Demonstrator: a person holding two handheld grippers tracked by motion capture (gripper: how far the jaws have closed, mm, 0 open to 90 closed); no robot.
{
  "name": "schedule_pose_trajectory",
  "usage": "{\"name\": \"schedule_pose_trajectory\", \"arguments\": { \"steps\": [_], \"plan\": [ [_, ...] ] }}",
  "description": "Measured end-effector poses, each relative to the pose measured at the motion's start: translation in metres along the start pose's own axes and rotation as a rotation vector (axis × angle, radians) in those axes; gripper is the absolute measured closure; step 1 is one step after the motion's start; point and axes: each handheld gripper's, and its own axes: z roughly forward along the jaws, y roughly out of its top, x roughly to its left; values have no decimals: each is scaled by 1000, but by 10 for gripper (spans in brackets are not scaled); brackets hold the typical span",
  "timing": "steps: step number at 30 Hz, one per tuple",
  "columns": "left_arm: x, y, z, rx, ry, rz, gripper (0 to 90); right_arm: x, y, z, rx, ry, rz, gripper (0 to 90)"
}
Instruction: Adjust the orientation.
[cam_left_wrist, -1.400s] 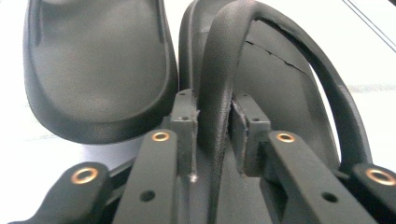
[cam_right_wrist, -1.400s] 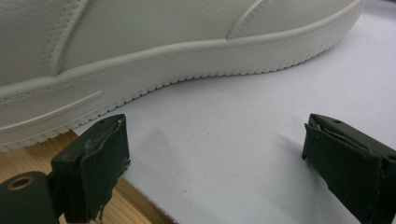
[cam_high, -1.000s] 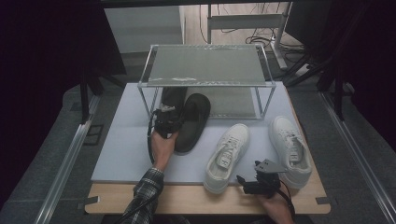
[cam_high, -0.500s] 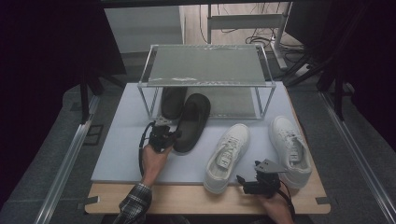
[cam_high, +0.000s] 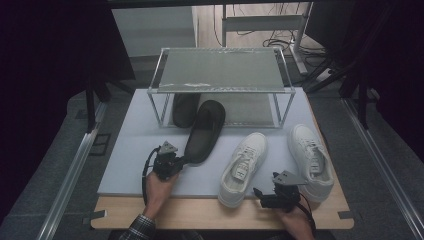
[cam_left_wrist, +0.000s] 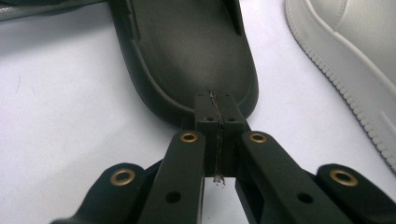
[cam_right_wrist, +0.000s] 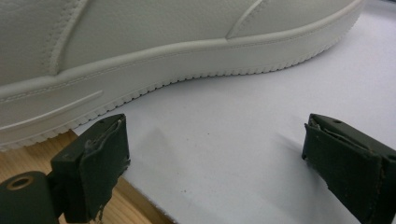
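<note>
A: From the high view, the left hand-held gripper (cam_high: 181, 161) sits at the heel of the black slipper (cam_high: 205, 131), which lies on the white mat (cam_high: 130, 150) of the worktop with its toe under the wire rack (cam_high: 220, 70). Can you tell whether it grips?

B: The left gripper view settles that: the jaws are pressed flat together, nothing between them, tips just over the slipper's (cam_left_wrist: 187, 56) heel rim. They have just been closing.

A: And the right hand-held gripper (cam_high: 262, 192)?

B: The high view puts it in front of the rack, at the mat's near edge, between the two white sneakers (cam_high: 244, 162). The right gripper view shows its jaws spread wide, empty, a sneaker's (cam_right_wrist: 163, 51) sole just beyond them.

A: A second slipper (cam_high: 184, 107) stands under the rack.
</note>
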Motion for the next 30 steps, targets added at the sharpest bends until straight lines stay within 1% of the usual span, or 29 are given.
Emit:
{"name": "schedule_pose_trajectory", "arguments": {
  "steps": [3,5,8,13,15,17,19,21,24,27,28,30],
  "plan": [
    [-3,-2,3,-2,19,15,897,0,0,0,0,0,0,77],
    [-4,-3,4,-8,23,8,897,0,0,0,0,0,0,78],
    [-5,-1,7,-14,21,-7,896,0,0,0,0,0,0,78],
    [-8,3,15,-25,22,-6,896,0,0,0,0,0,0,78],
    [-9,6,19,-29,20,-13,896,0,0,0,0,0,0,77],
    [-11,8,22,-29,10,-15,895,0,0,0,0,0,0,78],
    [-14,9,25,-27,4,-6,895,0,0,0,0,0,0,78],
    [-17,10,26,-14,-11,2,895,0,0,0,1,-1,0,78],
    [-22,8,29,-2,-17,20,895,0,0,0,0,0,0,78],
    [-24,9,31,-3,-16,26,894,0,0,0,0,0,1,78],
    [-24,10,32,-3,-13,23,894,0,0,0,0,0,0,78],
    [-25,12,35,-3,-5,29,894,0,0,0,0,0,0,78]
  ]
}}
